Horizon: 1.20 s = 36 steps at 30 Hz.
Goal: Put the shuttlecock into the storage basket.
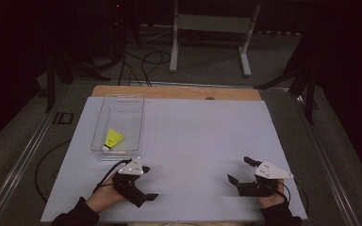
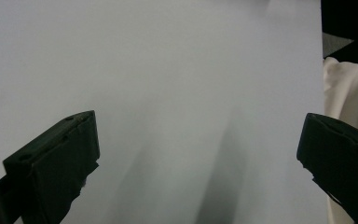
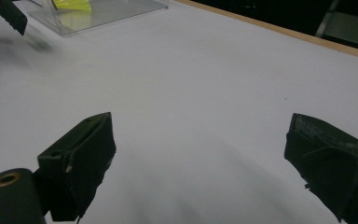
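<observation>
While both tongs rest low over the near edge of the table [image 1: 193, 136], nothing is held: the left tongs [image 1: 143, 190] stand spread with bare white surface between the jaws, and the right tongs [image 1: 239, 170] are spread just as wide and just as empty. The thing in hand appears to be the yellow shuttlecock [image 1: 113, 139], which lies inside the clear plastic bin [image 1: 140, 123] at the table's left, near the bin's front wall, its cork end seemingly toward the person, though the view is too small to be sure. It sits just beyond the left tongs and well apart from the right tongs.

If the step is to fetch it, the left tongs are the natural choice. They would do best to rise over the bin's near wall, come down from above, and close on the cork or the base of the skirt rather than the thin skirt, which would likely crush or slip. The light bin may slide if bumped.
</observation>
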Tool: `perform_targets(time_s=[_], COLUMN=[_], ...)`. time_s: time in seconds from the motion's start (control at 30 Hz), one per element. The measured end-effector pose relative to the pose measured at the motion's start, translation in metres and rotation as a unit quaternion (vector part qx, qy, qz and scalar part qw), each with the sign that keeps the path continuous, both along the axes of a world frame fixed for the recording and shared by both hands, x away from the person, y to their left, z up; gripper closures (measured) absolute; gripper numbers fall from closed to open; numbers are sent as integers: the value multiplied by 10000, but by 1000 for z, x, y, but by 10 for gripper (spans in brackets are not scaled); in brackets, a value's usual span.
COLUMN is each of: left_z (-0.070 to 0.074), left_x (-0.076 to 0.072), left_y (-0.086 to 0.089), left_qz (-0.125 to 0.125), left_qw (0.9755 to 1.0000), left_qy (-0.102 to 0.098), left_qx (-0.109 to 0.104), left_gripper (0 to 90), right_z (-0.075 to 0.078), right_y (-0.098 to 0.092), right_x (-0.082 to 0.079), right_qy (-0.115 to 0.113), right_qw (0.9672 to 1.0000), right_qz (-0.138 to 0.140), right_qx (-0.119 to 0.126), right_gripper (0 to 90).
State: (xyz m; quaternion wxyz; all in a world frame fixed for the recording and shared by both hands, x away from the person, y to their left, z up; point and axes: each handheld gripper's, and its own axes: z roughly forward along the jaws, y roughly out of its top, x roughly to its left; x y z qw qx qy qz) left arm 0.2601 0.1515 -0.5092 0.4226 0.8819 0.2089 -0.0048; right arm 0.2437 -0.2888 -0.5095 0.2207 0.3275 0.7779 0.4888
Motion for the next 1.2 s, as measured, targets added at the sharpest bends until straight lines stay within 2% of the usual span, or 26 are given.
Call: perform_targets(time_s=[0.13, 0.23, 0.37, 0.57, 0.7, 0.9, 1.03, 1.2], left_z=[-2, -4, -5, -6, -7, -10, -11, -12], left_x=[-3, -6, -7, -11, -13, -15, -16, -16], left_y=[7, 12, 18, 23, 26, 25, 26, 26], left_qz=[24, 146, 319, 455, 682, 858, 958, 1147], left_qw=[10000, 9998, 9993, 9986, 9969, 9956, 9945, 9919], left_qy=[-19, -111, -94, -123, -111, -283, -344, -503], left_qx=[-85, -13, -188, -261, -368, -241, -240, -235], left_gripper=[0, 0, 0, 0, 0, 0, 0, 0], right_z=[0, 0, 0, 0, 0, 0, -1, -2], right_y=[0, 0, 0, -1, 0, -1, -1, -1], right_x=[0, 0, 0, 0, 0, 0, 0, 0], right_qy=[7, 8, 9, 9, 8, 5, 6, 34], right_qw=[10000, 10000, 10000, 10000, 10000, 10000, 10000, 10000], right_qz=[-8, -9, -10, -7, -5, -4, 1, 15], right_qx=[7, 4, 7, -3, 1, -19, -9, -6], right_gripper=[83, 83, 83, 83, 83, 83, 83, 83])
